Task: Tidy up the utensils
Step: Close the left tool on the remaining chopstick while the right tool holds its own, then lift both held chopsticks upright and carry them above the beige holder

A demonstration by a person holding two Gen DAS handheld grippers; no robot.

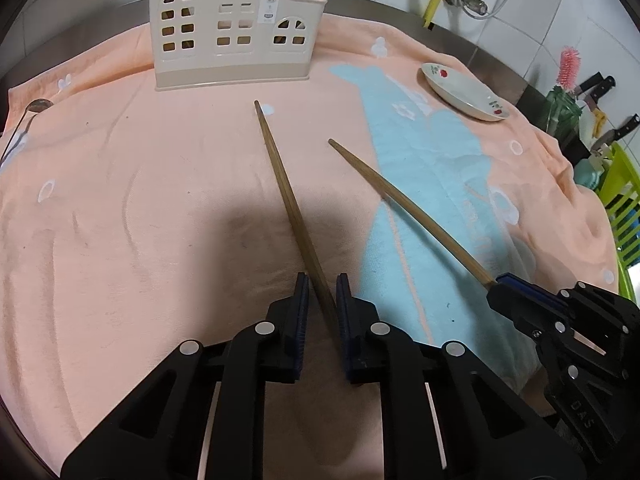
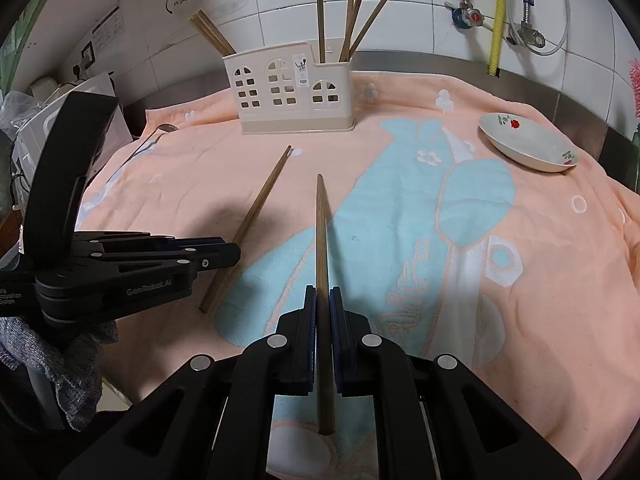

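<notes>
Your steel counter (image 2: 520, 74) carries a peach towel (image 2: 540, 280); beyond its blue patch stands the utensil holder (image 2: 294, 92), a dish (image 2: 528, 142) to the right.

Legible markings: two, both on gripper bodies

"GenRobot.AI" stands in pale letters on the side of the left gripper (image 2: 224, 256), seen in the right wrist view; smaller lines of print lower on the same body are cut off at the frame edge and unreadable. "DAS" is embossed on the black housing of the right gripper (image 1: 493, 285), seen in the left wrist view, letters turned sideways. The white sticker (image 2: 303, 69) on the cream utensil holder (image 2: 296, 92) shows a small utensil pictogram and a barcode-like block, its text too small to read. Wall stickers (image 2: 108, 20) and a curved line of characters (image 2: 182, 0) on the tiles are blurred.
</notes>
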